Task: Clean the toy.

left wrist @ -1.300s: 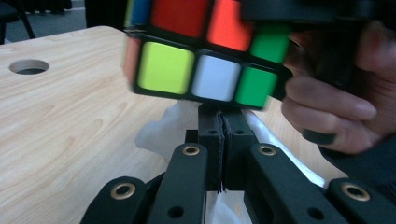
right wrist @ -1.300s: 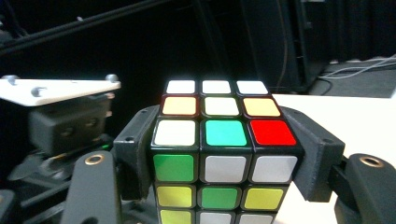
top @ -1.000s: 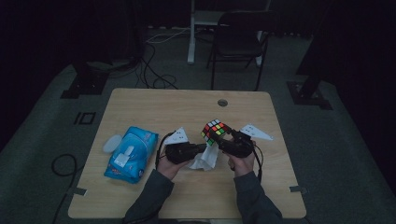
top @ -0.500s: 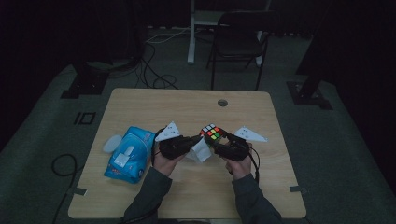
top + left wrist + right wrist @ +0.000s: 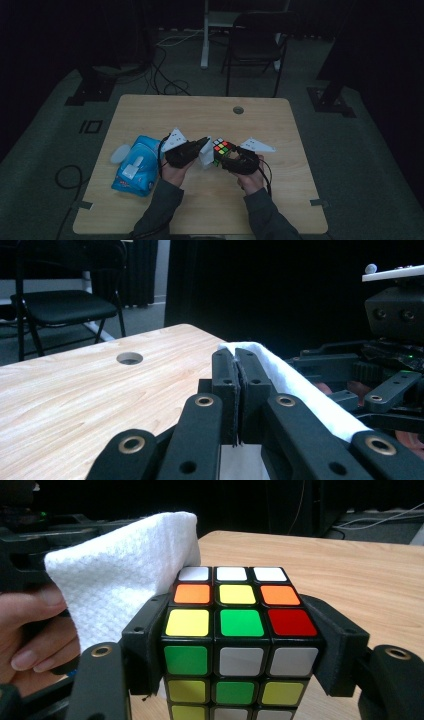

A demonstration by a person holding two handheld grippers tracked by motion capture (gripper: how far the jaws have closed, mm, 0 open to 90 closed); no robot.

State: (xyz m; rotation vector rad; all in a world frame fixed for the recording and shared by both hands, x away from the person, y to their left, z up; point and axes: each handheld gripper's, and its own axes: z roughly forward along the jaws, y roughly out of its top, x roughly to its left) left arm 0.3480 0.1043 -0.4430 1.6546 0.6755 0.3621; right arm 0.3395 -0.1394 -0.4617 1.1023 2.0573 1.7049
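While your left tool (image 5: 204, 145) pinches the wipe (image 5: 205, 156) against the cube's (image 5: 222, 148) side to clean it, your right tool (image 5: 223, 159) clamps that cube above the surface (image 5: 280, 200), holding it steady.

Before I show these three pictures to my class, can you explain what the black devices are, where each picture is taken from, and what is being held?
A person sits at a wooden table, holding a hand-worked gripper in each hand. One picture looks down from above; the other two come from cameras riding on the grippers. The left gripper has its fingers shut on a white wipe. The right gripper clamps a colourful puzzle cube. The wipe rests against the cube's side. A blue wipes packet lies to the left.
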